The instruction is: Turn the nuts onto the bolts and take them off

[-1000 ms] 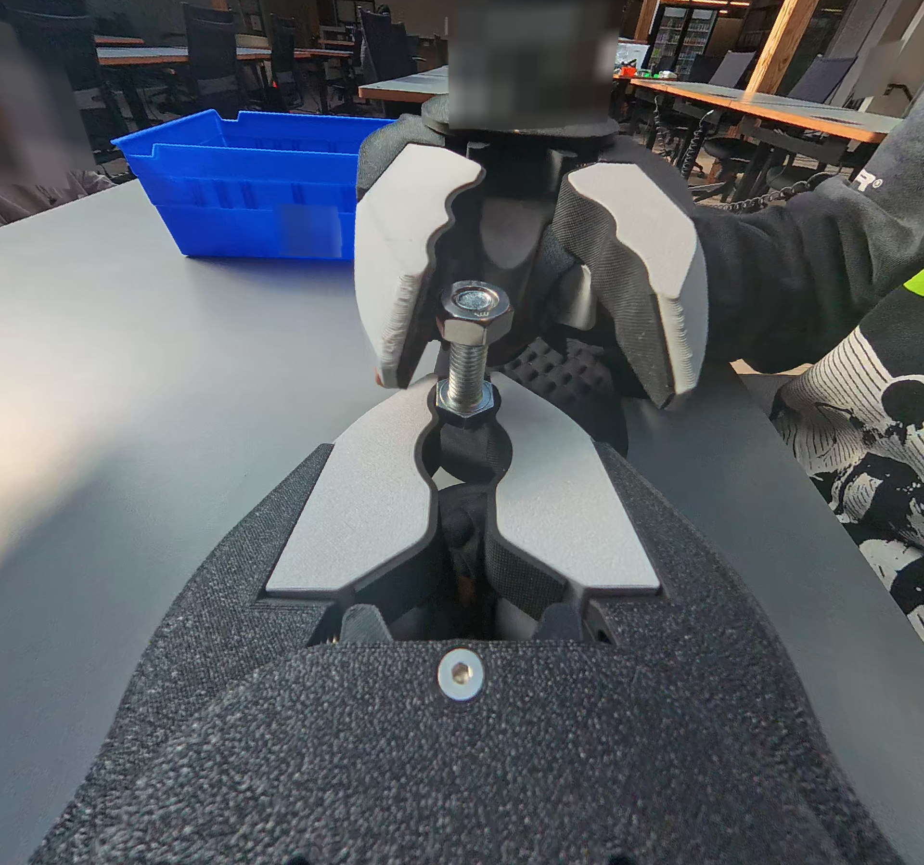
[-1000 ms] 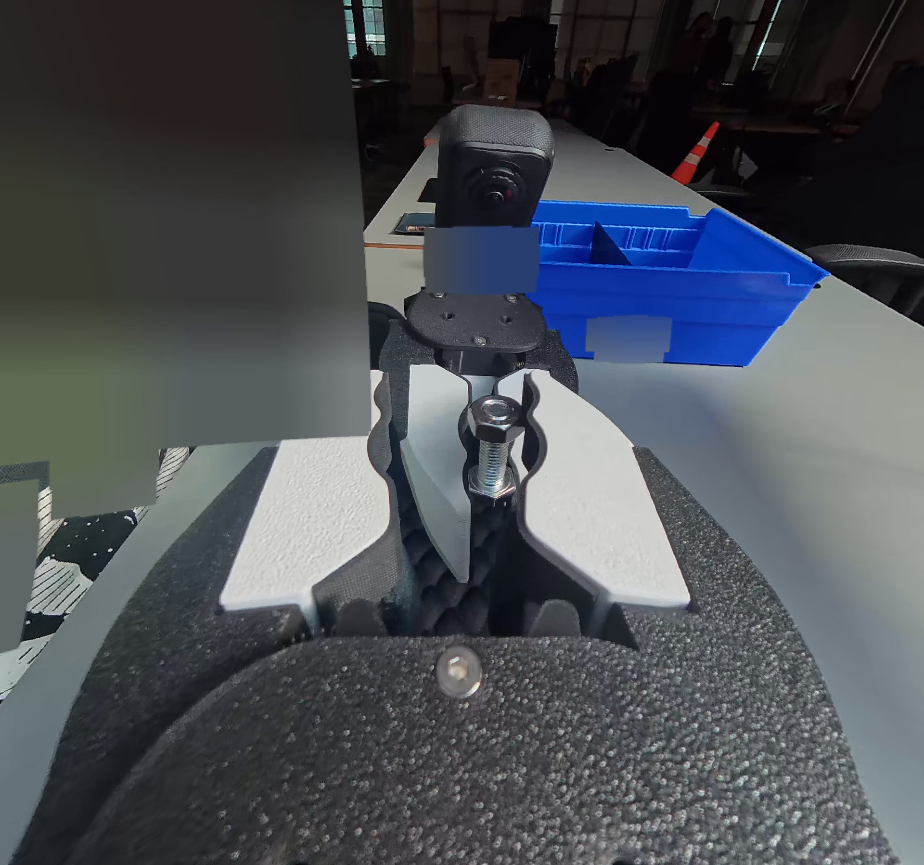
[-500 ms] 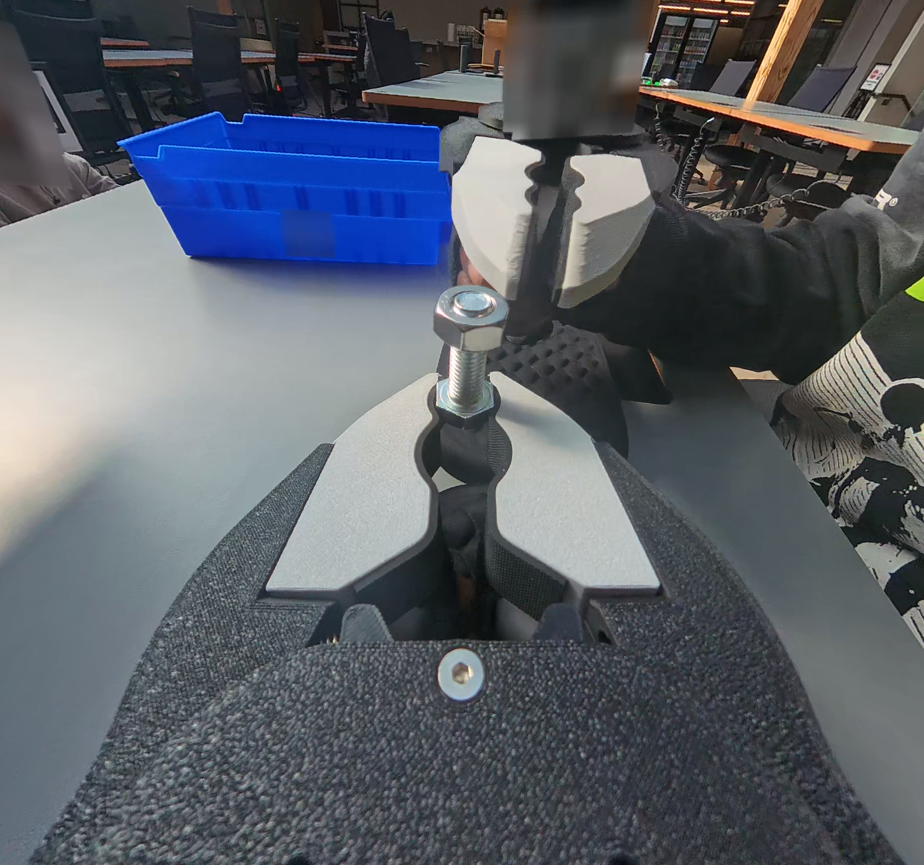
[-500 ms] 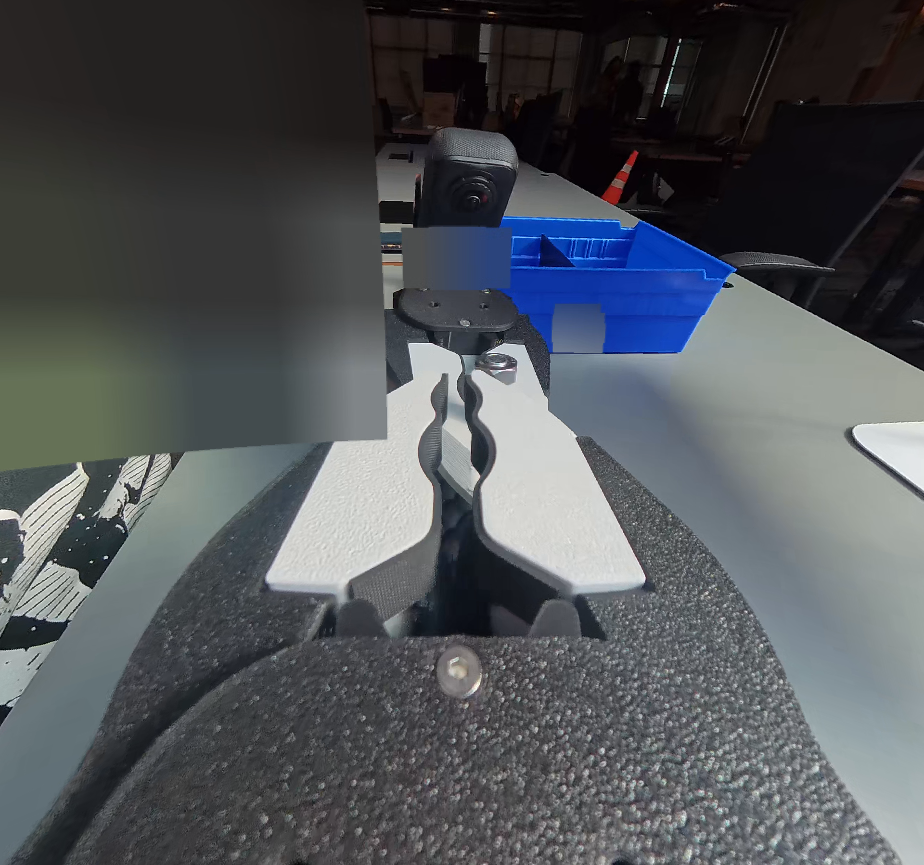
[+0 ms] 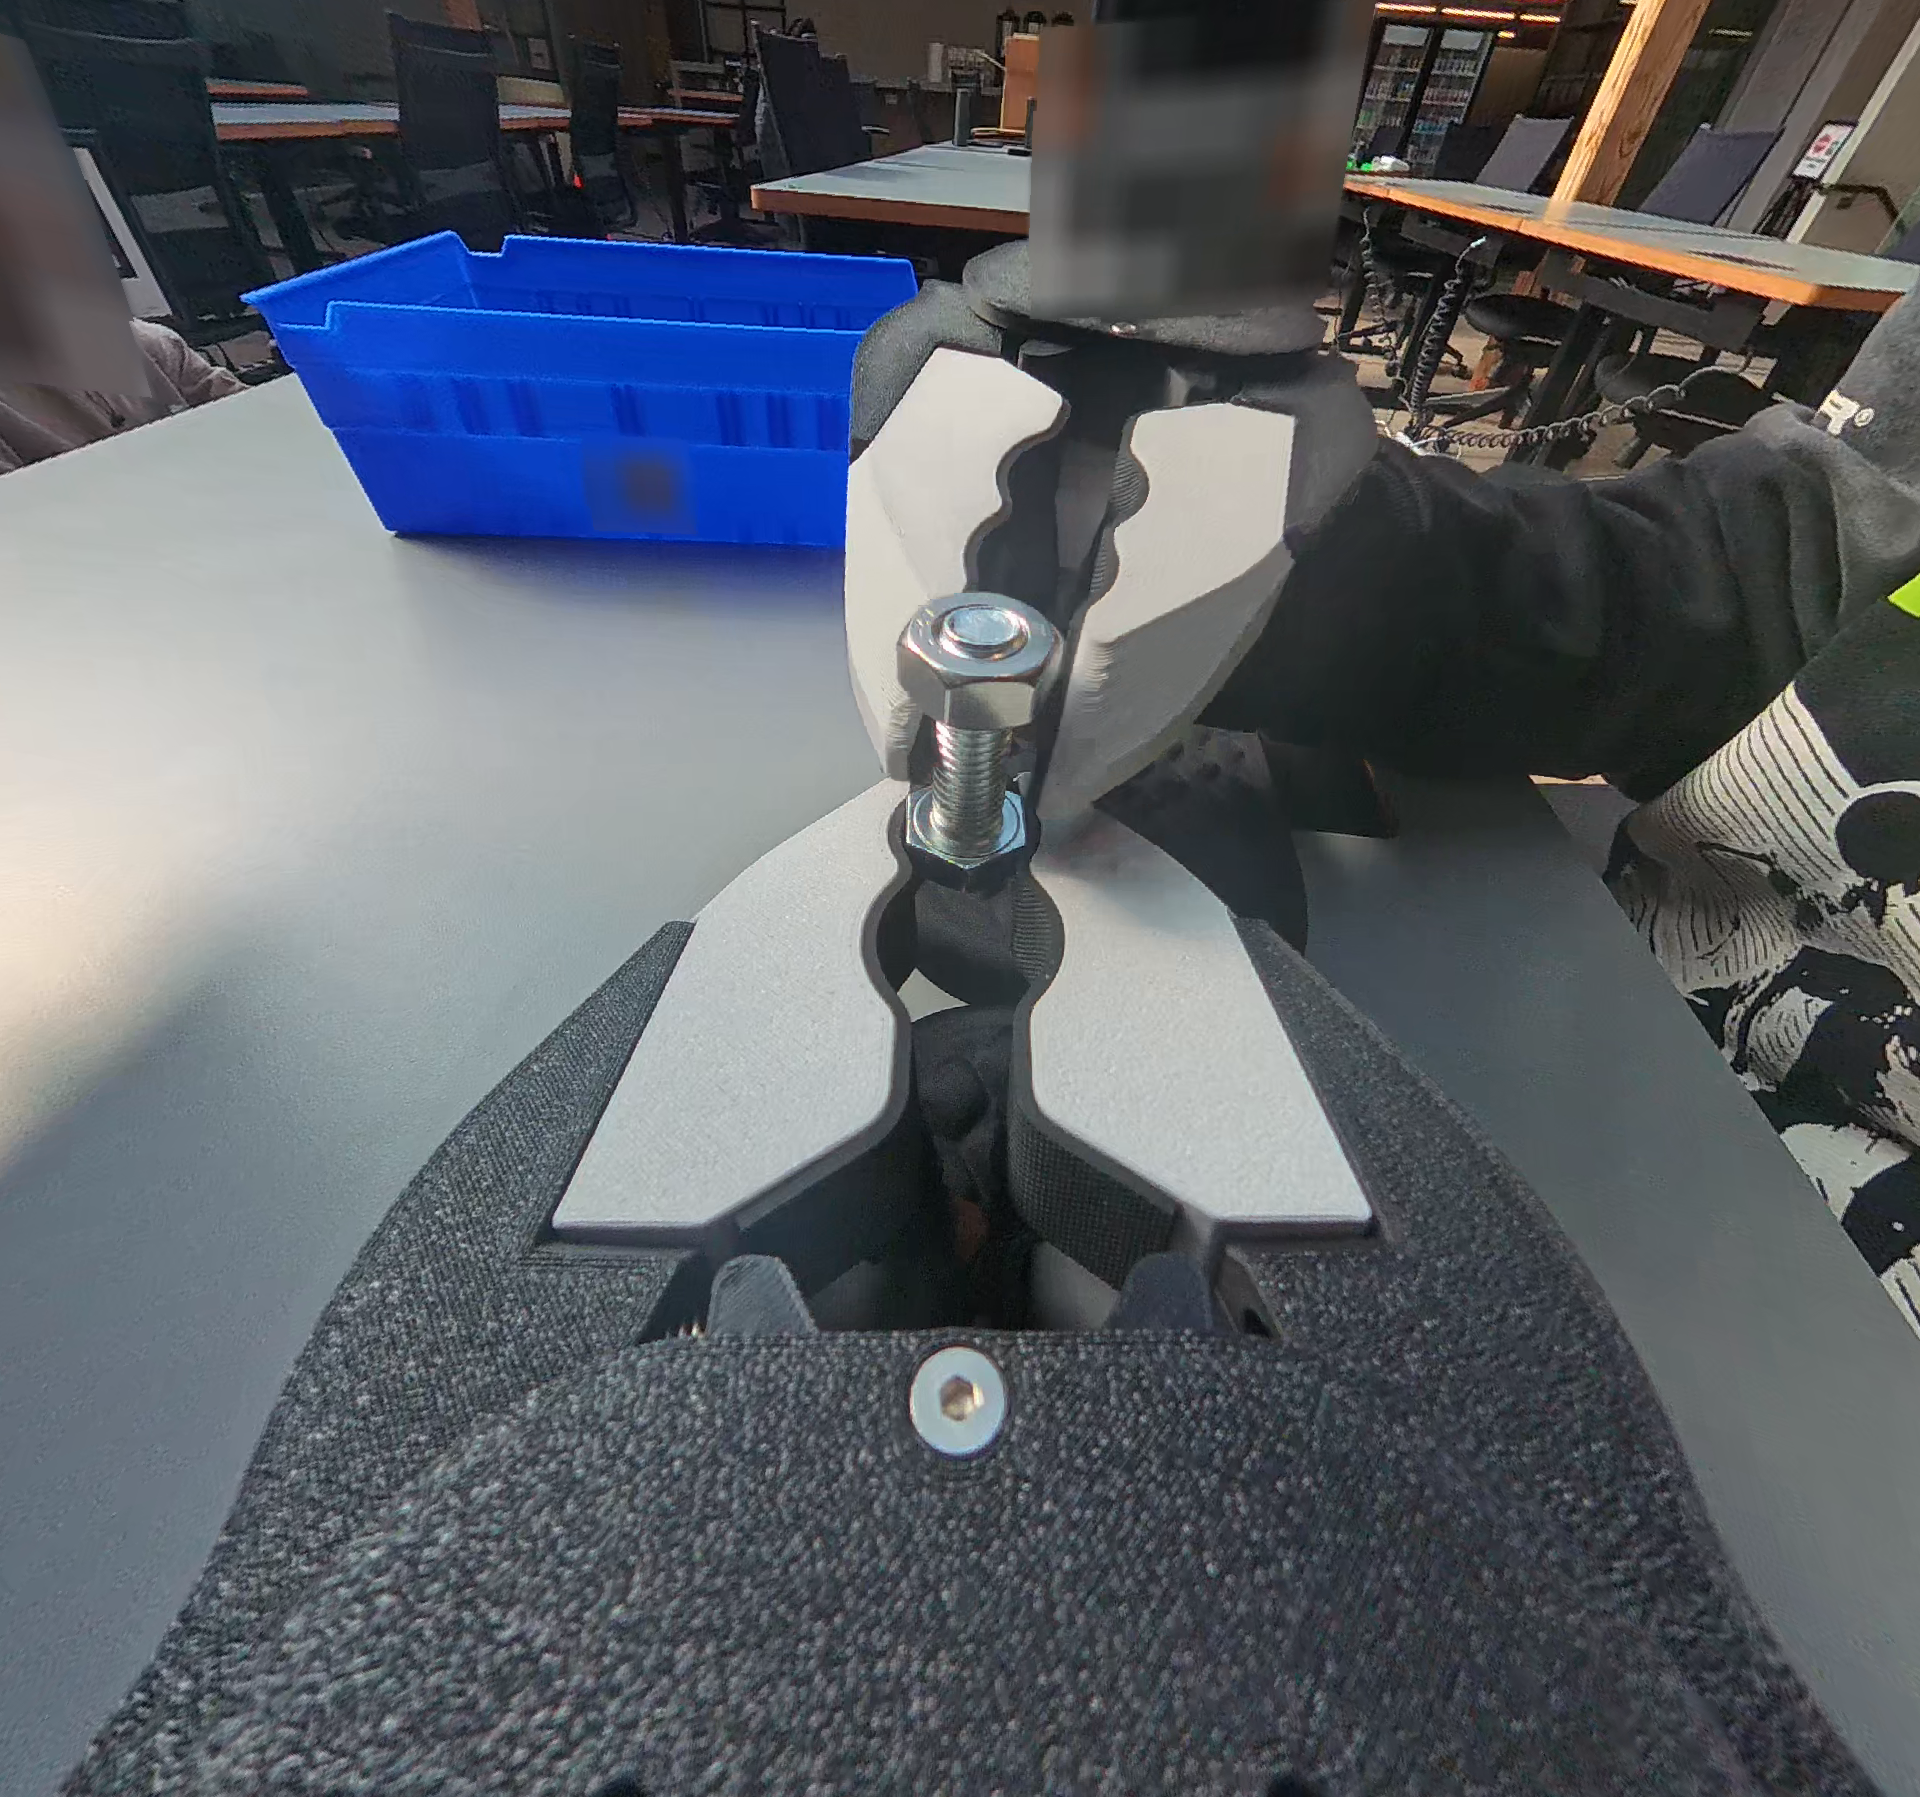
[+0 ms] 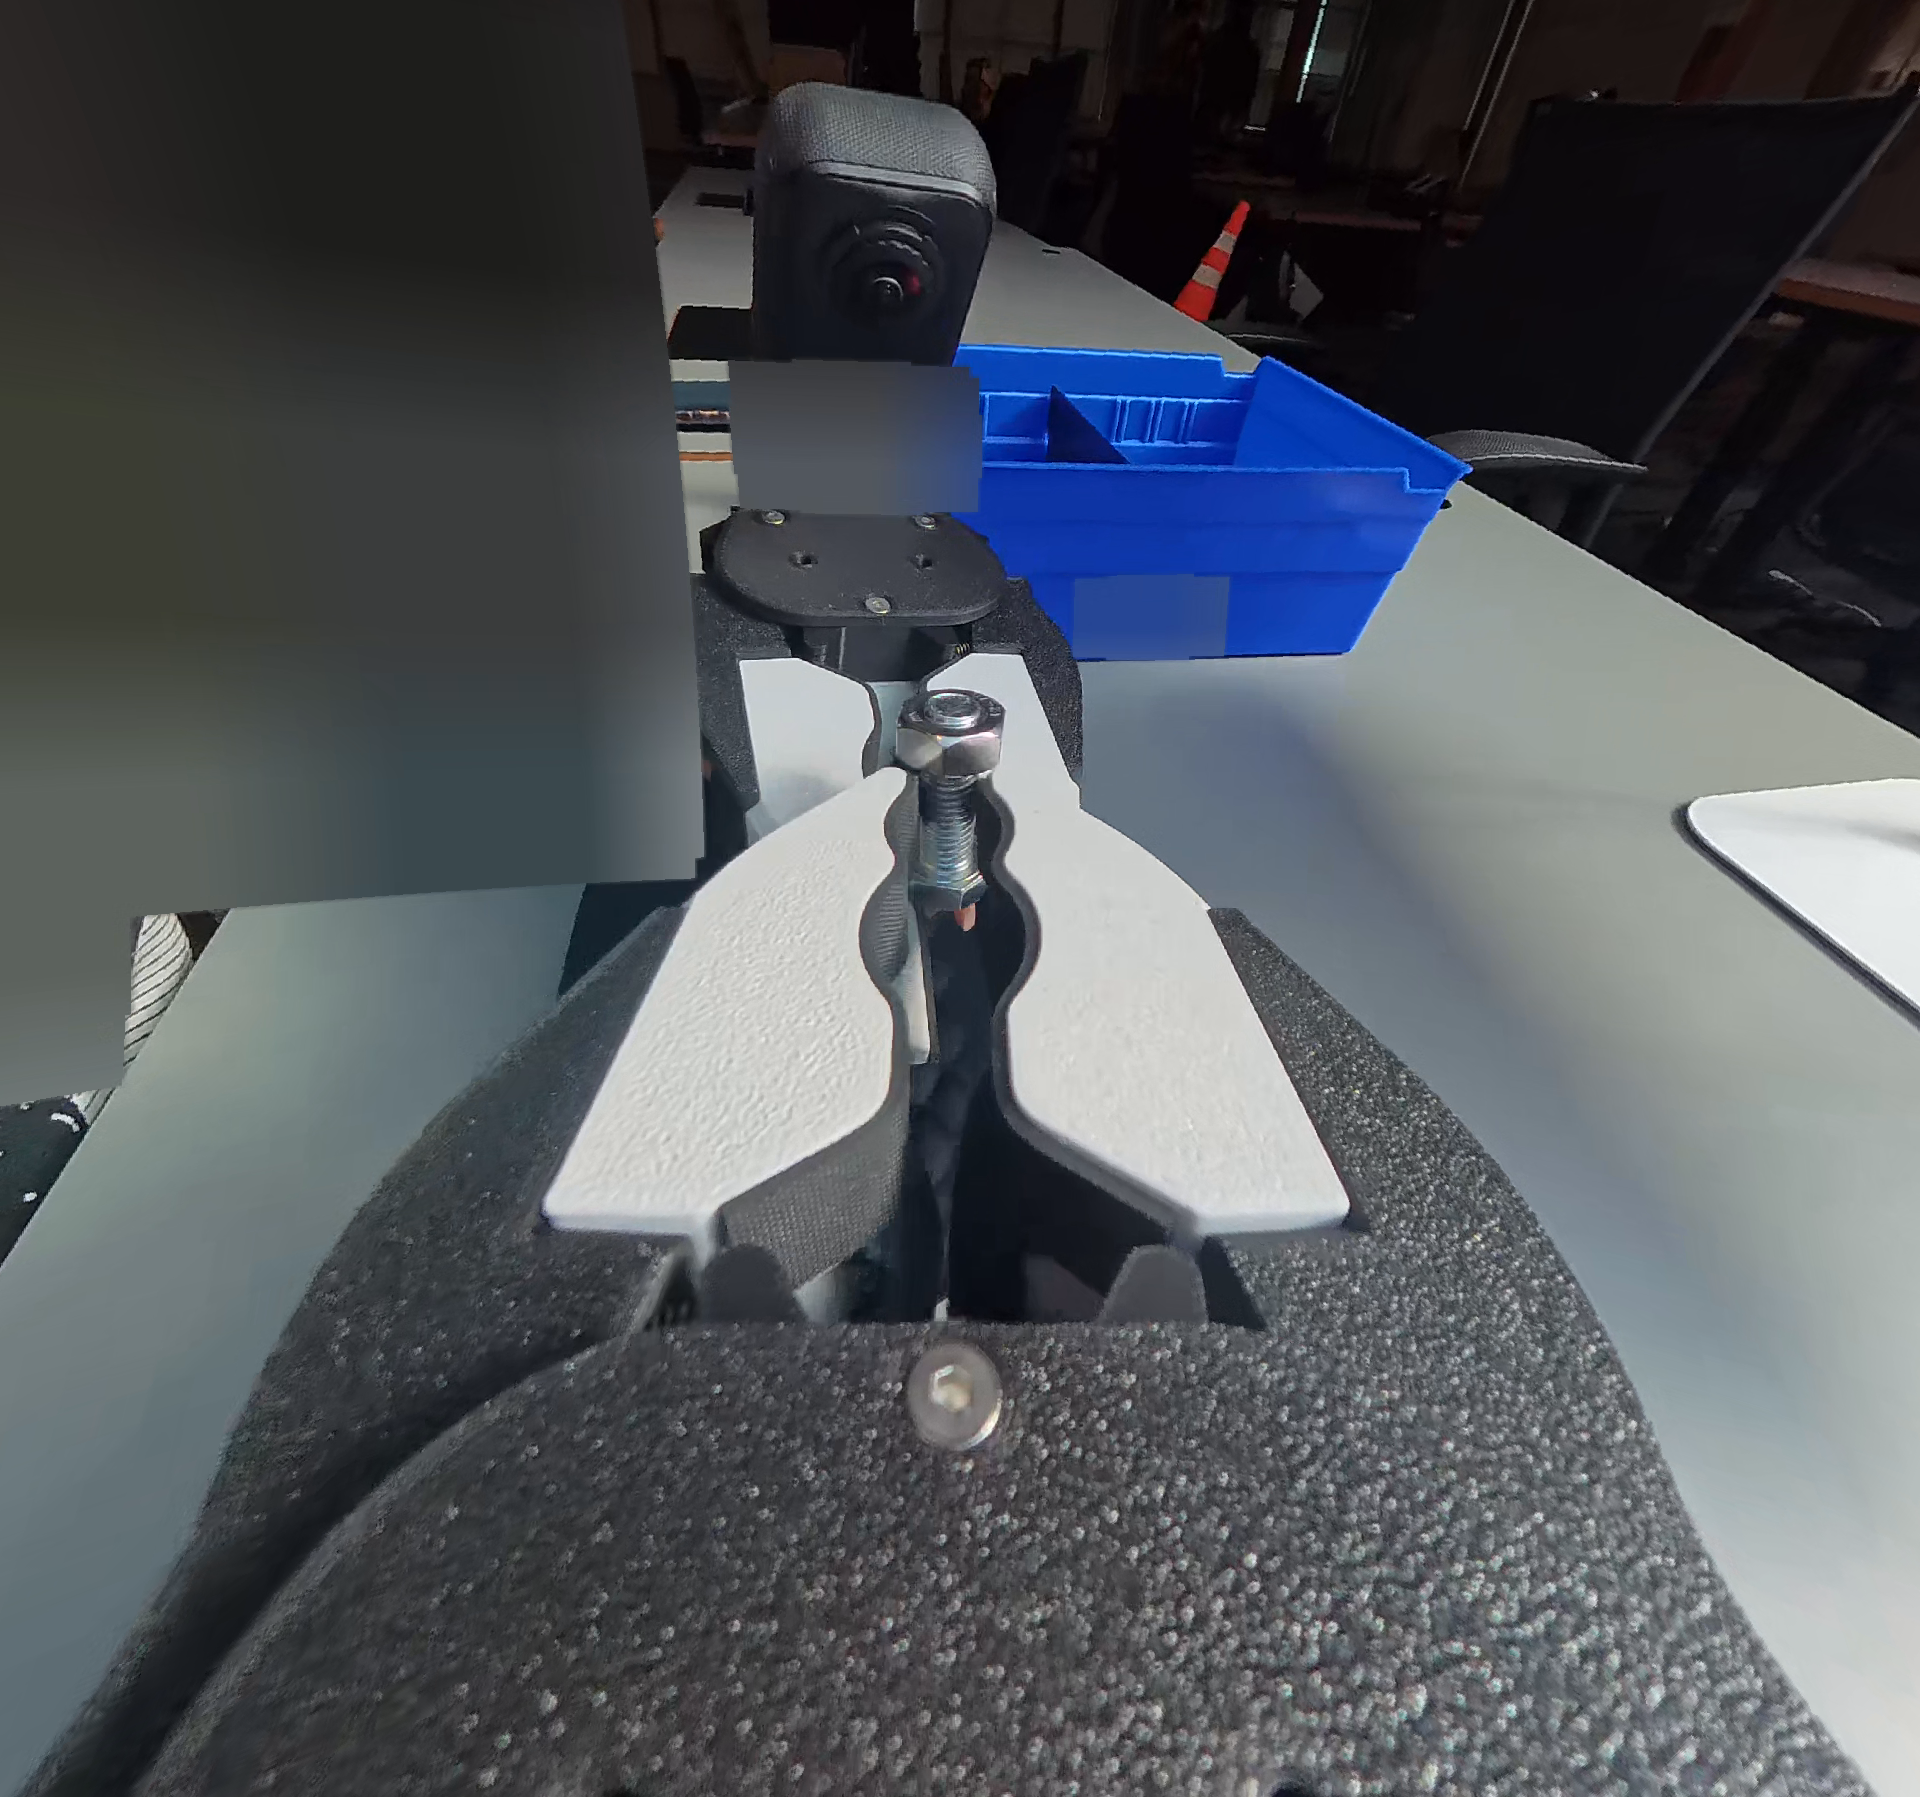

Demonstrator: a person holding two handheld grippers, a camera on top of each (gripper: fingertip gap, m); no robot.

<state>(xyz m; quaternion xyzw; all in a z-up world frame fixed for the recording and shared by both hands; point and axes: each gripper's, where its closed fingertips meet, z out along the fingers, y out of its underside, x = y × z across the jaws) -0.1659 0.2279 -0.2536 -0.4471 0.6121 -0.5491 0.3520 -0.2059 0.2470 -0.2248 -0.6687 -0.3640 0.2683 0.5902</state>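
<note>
A steel bolt (image 5: pixel 966 760) stands upright with a hex piece at its top (image 5: pixel 979 658) and another at its bottom (image 5: pixel 966 838). I cannot tell which one is the nut. My left gripper (image 5: pixel 966 859) is shut on the lower hex and holds the bolt above the grey table (image 5: pixel 416 760). My right gripper (image 5: pixel 982 791) comes from the far side, tilted down, with its fingers closed around the threaded shaft just above the left fingers. In the right wrist view the bolt (image 6: pixel 943 822) sits between the right gripper's (image 6: pixel 943 812) tips.
A blue plastic bin (image 5: pixel 582 417) stands on the table behind the grippers; in the right wrist view it (image 6: pixel 1226 521) shows a divider inside. A white pad (image 6: pixel 1829 874) lies at the right edge. A person's dark sleeve (image 5: pixel 1558 604) reaches in from the right. Tip to tip, the grippers are about 5 centimeters apart.
The right gripper was open around the bolt's top, then drew back and shut empty. Now it has come back down and closed around the shaft. The left gripper has kept its hold.
</note>
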